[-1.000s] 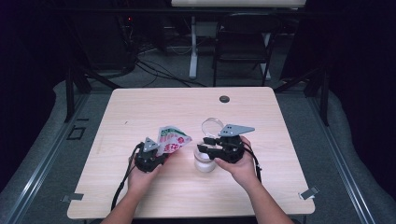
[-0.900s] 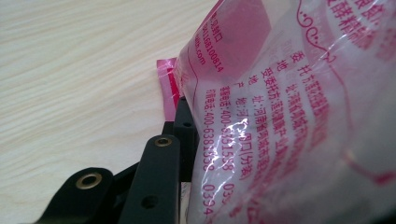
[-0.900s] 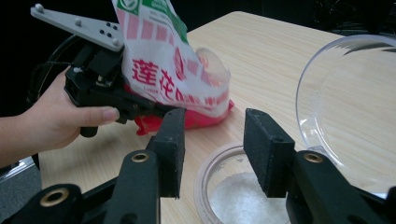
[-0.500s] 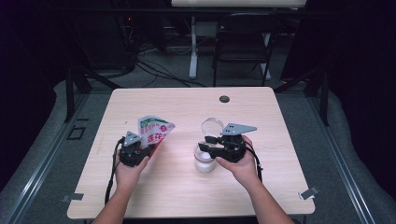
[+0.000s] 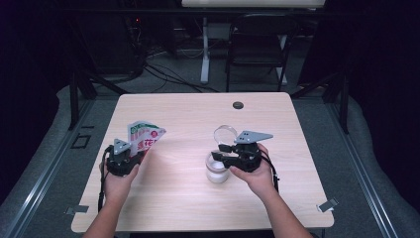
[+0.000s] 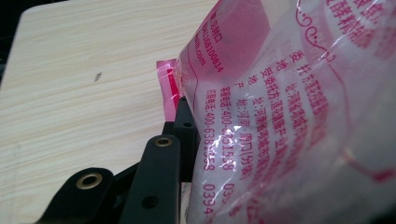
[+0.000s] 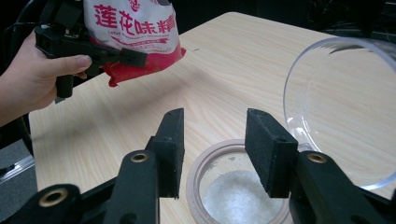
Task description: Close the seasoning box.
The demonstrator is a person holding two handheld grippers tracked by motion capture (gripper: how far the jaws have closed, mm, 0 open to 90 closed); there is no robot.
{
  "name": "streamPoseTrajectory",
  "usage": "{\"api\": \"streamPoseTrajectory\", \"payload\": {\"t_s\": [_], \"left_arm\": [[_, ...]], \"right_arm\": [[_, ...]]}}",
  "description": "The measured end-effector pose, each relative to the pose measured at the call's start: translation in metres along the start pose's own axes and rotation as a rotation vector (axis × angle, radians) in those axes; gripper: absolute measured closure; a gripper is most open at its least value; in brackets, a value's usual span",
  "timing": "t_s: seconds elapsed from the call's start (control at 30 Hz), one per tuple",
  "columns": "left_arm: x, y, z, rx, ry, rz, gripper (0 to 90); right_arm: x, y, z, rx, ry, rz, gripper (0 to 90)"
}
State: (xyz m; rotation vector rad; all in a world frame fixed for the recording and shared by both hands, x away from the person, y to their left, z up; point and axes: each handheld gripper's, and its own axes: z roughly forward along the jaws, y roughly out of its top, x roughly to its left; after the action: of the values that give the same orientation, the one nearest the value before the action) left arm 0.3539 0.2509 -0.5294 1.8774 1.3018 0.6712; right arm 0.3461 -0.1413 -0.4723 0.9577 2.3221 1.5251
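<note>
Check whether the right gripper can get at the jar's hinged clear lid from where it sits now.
Probably yes. The right gripper hangs open just above the jar, and the clear lid stands swung open right beside its jaws, with nothing between them. The left gripper holds the bag well off to the side.

A dim lab or recording studio: a bare pale wooden table (image 5: 198,114) on grey carpet, black metal frame rails (image 5: 44,168), tangled black floor cables (image 5: 163,74), and a black folding chair (image 5: 257,49) behind.
</note>
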Motion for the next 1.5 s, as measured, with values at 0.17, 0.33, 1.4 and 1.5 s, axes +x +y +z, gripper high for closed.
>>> {"api": "streamPoseTrajectory", "payload": {"t_s": [0.17, 0.33, 1.4, 1.5], "left_arm": [[0.008, -0.009, 0.006, 0.026, 0.024, -0.024, 74.6], [0.015, -0.017, 0.011, 0.034, 0.002, -0.085, 74.6], [0.011, -0.022, 0.008, 0.014, 0.002, -0.121, 40.7], [0.01, -0.022, 0.006, 0.008, -0.003, -0.118, 40.3]], "right_arm": [[0.001, -0.001, 0.002, 0.008, -0.014, -0.012, 57.2], [0.002, -0.001, 0.002, 0.004, -0.01, -0.019, 57.1], [0.001, -0.001, 0.002, 0.015, -0.007, 0.003, 60.4], [0.001, 0.0, 0.003, 0.019, -0.006, 0.001, 59.4]]}}
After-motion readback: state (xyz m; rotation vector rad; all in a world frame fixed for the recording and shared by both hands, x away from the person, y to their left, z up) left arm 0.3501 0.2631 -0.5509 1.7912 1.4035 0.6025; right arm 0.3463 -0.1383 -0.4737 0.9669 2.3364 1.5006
